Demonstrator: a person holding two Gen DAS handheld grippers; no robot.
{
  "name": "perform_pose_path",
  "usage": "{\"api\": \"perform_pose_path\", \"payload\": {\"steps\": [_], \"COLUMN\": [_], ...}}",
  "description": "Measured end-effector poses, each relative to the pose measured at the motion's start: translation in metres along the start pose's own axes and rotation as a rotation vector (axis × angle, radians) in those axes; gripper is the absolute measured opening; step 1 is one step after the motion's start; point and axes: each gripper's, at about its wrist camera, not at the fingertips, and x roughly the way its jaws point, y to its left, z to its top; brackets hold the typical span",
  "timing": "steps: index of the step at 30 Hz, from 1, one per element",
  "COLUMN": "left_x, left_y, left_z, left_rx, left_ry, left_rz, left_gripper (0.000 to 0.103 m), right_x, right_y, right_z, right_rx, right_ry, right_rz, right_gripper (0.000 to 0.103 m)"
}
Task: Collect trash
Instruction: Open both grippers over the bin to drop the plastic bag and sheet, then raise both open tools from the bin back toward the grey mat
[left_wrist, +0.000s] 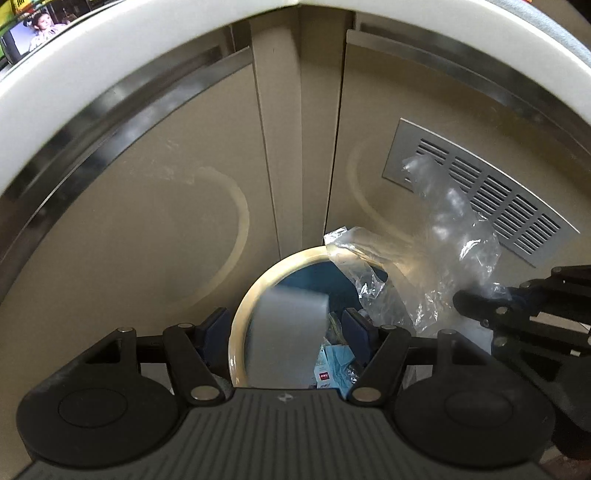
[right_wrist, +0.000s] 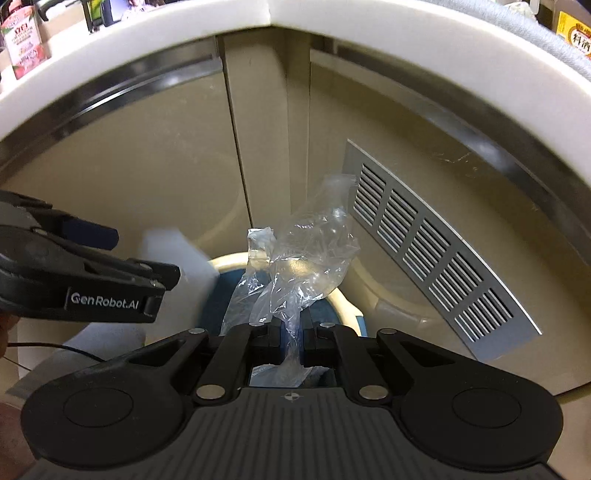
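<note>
Right gripper (right_wrist: 291, 341) points down at the bin, its tongs clamped on a crumpled clear plastic bag (right_wrist: 299, 258). The bag stands up from between the pads and hangs over the far rim of the bin (right_wrist: 347, 301).

Left gripper (left_wrist: 286, 325): tongs wide apart. A blurred white block (left_wrist: 291, 332) shows between them over the bin's mouth; the pads do not seem to press on it, and I cannot tell whether it touches either pad. In the right wrist view the same white block (right_wrist: 177, 266) shows just beyond the left gripper's tips (right_wrist: 147, 273).

Bin (left_wrist: 236, 332): round, cream rim, blue inside. It sits on the floor in a corner where two beige cabinet doors meet under a white counter edge (left_wrist: 110, 62). Blue and white paper scraps (left_wrist: 334, 365) lie inside it.

A grey slotted vent (left_wrist: 491, 199) sits in the right-hand door, behind the plastic bag (left_wrist: 436, 236). In the left wrist view the right gripper (left_wrist: 480, 302) enters from the right edge, level with the bin's rim.
</note>
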Motion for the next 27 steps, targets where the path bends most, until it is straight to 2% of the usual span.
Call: {"api": "perform_pose_path", "payload": {"steps": [10,12,13,14,15,17,18,19,22,27], "left_x": [0.016,0.016,0.015,0.014,0.013,0.011,0.010,0.009,0.004,-0.026], "left_y": [-0.009,-0.008,-0.008,-0.006,-0.005,-0.004,-0.004,-0.003,-0.002,0.002], "left_z": [0.005,0.008,0.009,0.009,0.010,0.008,0.007,0.006,0.005,0.010], "left_rx": [0.018,0.021,0.021,0.021,0.017,0.017,0.021,0.024,0.019,0.011], "left_ry": [0.028,0.028,0.030,0.037,0.040,0.023,0.020,0.023,0.044,0.052], "left_rz": [0.011,0.010,0.008,0.010,0.015,0.021,0.023,0.025,0.021,-0.029], "left_gripper": [0.068,0.068,0.073,0.087,0.094,0.101,0.101,0.103,0.103,0.103], "right_x": [0.014,0.016,0.015,0.016,0.015,0.019,0.018,0.017,0.012,-0.018], "right_y": [0.001,0.002,0.003,0.004,0.005,0.003,0.002,0.001,0.001,-0.002], "right_z": [0.001,0.003,0.003,0.004,0.006,0.006,0.005,0.005,0.004,0.004], "right_rx": [-0.003,-0.005,-0.007,-0.008,-0.008,0.006,0.018,0.027,0.021,0.040], "right_ry": [0.031,0.033,0.034,0.037,0.044,0.059,0.061,0.058,0.059,0.016], "right_rz": [-0.014,-0.017,-0.019,-0.020,-0.023,-0.032,-0.038,-0.038,-0.044,-0.036], "right_gripper": [0.007,0.007,0.007,0.013,0.019,0.062,0.068,0.073,0.077,0.081]}}
